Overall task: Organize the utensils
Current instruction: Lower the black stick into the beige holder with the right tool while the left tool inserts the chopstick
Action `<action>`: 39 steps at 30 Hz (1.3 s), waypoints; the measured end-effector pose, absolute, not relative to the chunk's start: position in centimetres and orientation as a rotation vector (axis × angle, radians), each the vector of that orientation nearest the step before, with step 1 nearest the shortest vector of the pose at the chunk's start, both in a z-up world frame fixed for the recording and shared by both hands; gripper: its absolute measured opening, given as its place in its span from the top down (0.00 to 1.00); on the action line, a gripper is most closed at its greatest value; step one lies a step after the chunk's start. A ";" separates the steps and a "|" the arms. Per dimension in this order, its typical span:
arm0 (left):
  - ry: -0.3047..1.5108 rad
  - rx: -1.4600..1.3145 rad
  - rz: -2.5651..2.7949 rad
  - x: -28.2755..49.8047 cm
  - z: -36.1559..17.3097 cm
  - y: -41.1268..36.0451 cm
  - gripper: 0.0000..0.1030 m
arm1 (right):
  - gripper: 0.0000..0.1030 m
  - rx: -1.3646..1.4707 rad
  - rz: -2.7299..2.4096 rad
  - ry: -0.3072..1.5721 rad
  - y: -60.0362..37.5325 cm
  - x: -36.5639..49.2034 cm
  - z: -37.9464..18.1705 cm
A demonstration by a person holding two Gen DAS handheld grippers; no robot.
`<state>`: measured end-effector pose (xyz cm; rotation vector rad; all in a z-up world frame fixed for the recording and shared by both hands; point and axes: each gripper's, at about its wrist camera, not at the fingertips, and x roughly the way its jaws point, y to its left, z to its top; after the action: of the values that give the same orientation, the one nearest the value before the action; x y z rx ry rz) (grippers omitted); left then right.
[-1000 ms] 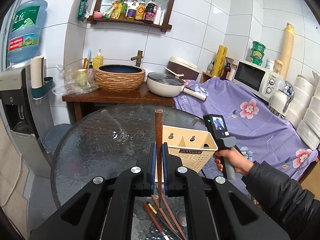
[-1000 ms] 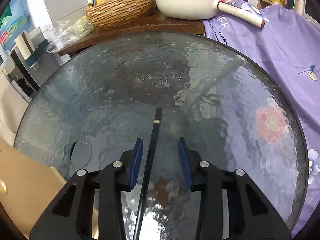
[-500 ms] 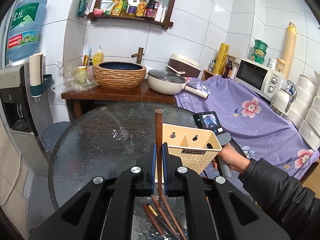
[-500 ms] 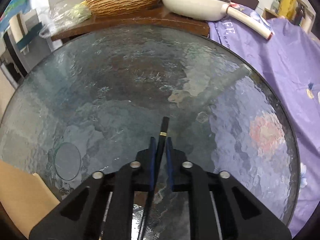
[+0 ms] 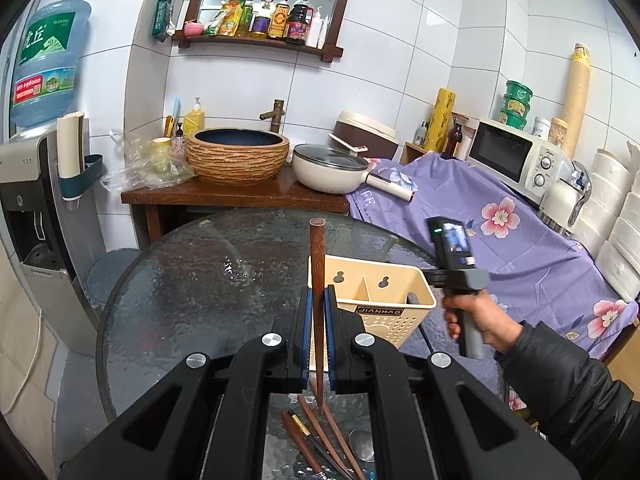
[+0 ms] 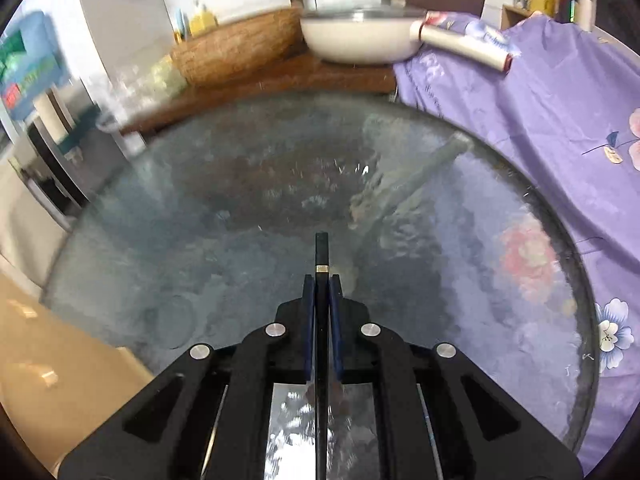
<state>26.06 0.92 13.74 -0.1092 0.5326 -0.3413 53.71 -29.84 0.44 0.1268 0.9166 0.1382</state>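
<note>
1. Left gripper (image 5: 316,316) fingers are pinching a brown wooden chopstick (image 5: 317,264) upright
2. Right gripper (image 6: 321,300) fingers are pinching a black chopstick (image 6: 321,252), its length running along them
3. The beige utensil holder (image 5: 380,300) is sitting on the glass worktop (image 5: 200,280) between both grippers, just right of the brown chopstick

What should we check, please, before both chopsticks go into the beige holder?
1. Left gripper shut on the brown chopstick: ok.
2. Right gripper shut on the black chopstick, its fingers having just closed on it: ok.
3. Black chopstick lifted clear of the glass table: cannot tell.
4. Beige holder upright, compartments open on top: ok.
5. Holder compartments empty: cannot tell.
6. Loose utensils remain on the table below the left gripper: not ok.
</note>
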 end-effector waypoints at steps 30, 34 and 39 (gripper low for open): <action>0.470 -0.211 -0.354 28.3 21.6 0.5 0.94 | 0.93 0.088 0.277 0.503 -31.2 38.8 21.3; 0.423 -0.248 -0.348 29.3 23.8 1.0 0.94 | 0.93 0.054 0.288 0.454 -29.8 38.2 24.9; 0.351 -0.267 -0.309 30.2 25.4 1.5 0.94 | 0.93 0.054 0.328 0.382 -28.2 36.8 29.4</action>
<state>30.22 1.51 25.39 -0.2668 0.3505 -0.3086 36.85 -28.16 29.44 0.0545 0.3819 0.3278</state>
